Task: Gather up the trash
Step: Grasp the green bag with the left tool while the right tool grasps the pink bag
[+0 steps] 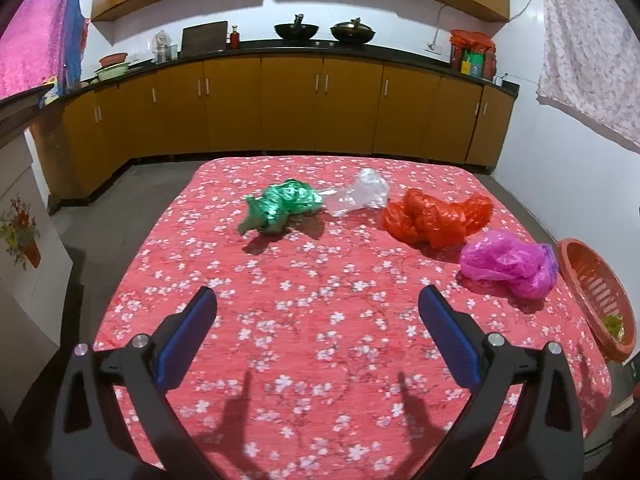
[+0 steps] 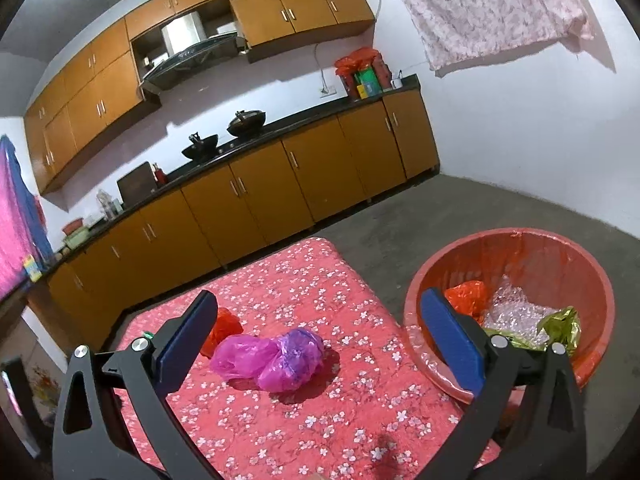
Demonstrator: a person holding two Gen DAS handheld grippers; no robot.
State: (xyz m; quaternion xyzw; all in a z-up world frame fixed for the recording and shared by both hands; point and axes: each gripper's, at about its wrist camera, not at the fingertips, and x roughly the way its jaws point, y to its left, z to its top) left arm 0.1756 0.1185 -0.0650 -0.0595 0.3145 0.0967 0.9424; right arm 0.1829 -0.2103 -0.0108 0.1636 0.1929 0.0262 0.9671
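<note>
Both grippers hold their blue-padded fingers wide apart, gripping nothing. The left gripper (image 1: 318, 294) hovers above the near part of the table (image 1: 320, 360), covered in a red floral cloth. Four crumpled plastic bags lie toward the far edge: green bag (image 1: 282, 206), clear bag (image 1: 360, 192), orange bag (image 1: 436, 214), and pink bag (image 1: 508, 262) by the right edge. The right gripper (image 2: 320, 298) hangs over that edge, beside the red basket (image 2: 560, 256) holding trash.

four bags (image 1: 436, 218) on the table (image 1: 304, 320), bin (image 2: 520, 256) at its right.
</note>
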